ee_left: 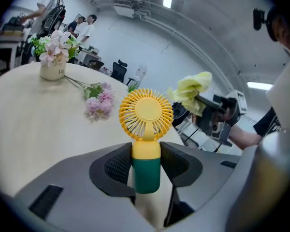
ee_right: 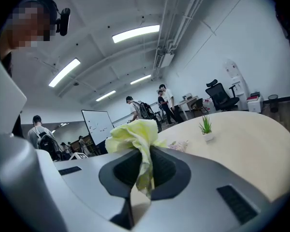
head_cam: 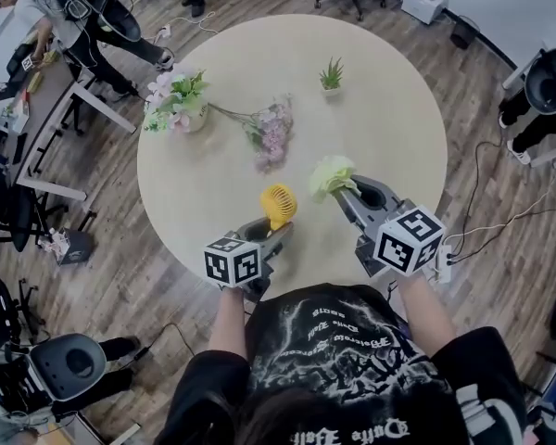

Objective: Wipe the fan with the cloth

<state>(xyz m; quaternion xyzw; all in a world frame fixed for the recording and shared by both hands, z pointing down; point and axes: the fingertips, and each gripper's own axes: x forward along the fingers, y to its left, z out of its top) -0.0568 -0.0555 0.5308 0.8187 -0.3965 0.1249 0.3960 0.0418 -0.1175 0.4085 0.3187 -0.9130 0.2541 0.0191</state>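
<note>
My left gripper (head_cam: 271, 225) (ee_left: 146, 167) is shut on a small hand fan (head_cam: 278, 205) (ee_left: 146, 124), clamping its green and yellow handle, with the round yellow grille upright above the jaws. To its right, my right gripper (head_cam: 350, 193) (ee_right: 144, 170) is shut on a pale yellow-green cloth (head_cam: 332, 175) (ee_right: 133, 137) that bunches out beyond the fingertips. In the left gripper view the cloth (ee_left: 191, 92) and right gripper (ee_left: 217, 112) hang to the fan's right, a short gap apart. Both are held above the near part of the round table (head_cam: 389, 109).
A vase of pink and white flowers (head_cam: 177, 103) stands at the table's far left, a loose lilac flower sprig (head_cam: 269, 133) lies mid-table, and a small potted plant (head_cam: 331, 75) sits at the back. Office chairs, desks and people surround the table.
</note>
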